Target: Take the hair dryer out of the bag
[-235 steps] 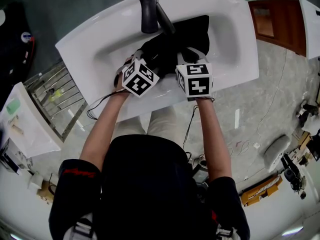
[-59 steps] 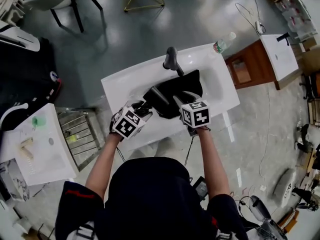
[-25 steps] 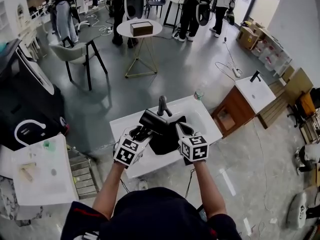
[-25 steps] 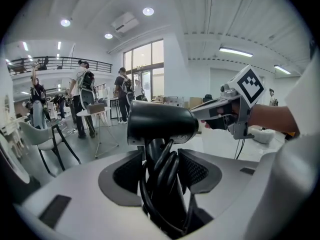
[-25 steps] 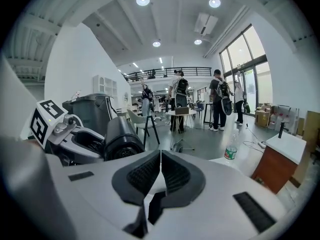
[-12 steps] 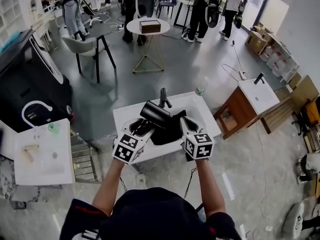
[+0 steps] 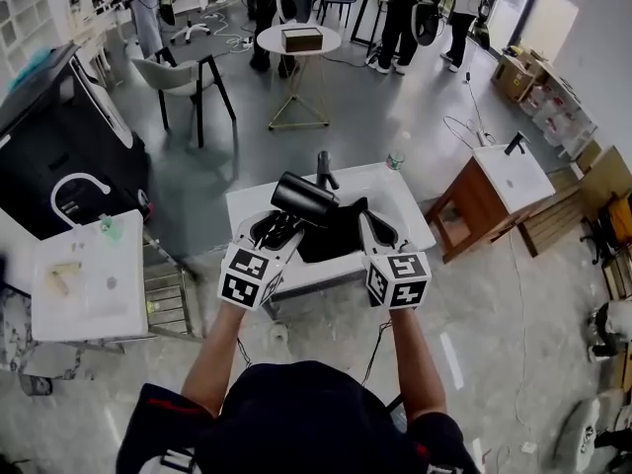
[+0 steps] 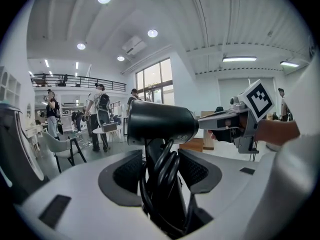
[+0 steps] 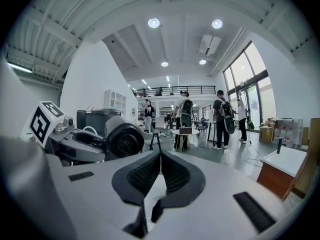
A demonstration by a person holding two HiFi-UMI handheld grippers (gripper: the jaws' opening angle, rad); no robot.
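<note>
- The hair dryer (image 8: 160, 122) carries a few small pale marks low on its black barrel. They are too small to read.
- The marker cubes (image 7: 247, 276) on both grippers show only black-and-white square patterns, with no words.
- A black unit (image 7: 59, 166) at the left of the head view bears a white hook-shaped line and no legible lettering.
- The brown box (image 7: 302, 39) on the round table and the bottle (image 7: 397, 159) at the back of the washbasin (image 7: 242, 205) are too far off for any label to be made out.
- The left gripper (image 8: 162, 164) pinches the hair dryer by its handle. The coiled black cord is bunched against the handle between the two pads.
- The barrel stands above the left gripper, lying roughly level. The lower end of the handle and the rest of the cord are lost in the dark gap between the jaws.
- The right gripper (image 9: 159, 159) has its pads pressed together, and its own view shows nothing between them.
- In the head view the hair dryer is out of the bag (image 7: 341, 237). It is held up over the washbasin, in front of the faucet (image 7: 324, 166).
- The black bag lies slumped in the washbasin between the two grippers. The dryer and the gripper tips cover part of it, so its opening cannot be seen.
- Whether the right gripper's tip touches the bag cannot be told.
- In the right gripper view the dryer shows end-on at the left, beside the left gripper's body.
- People stand far back in the room, small and indistinct.
</note>
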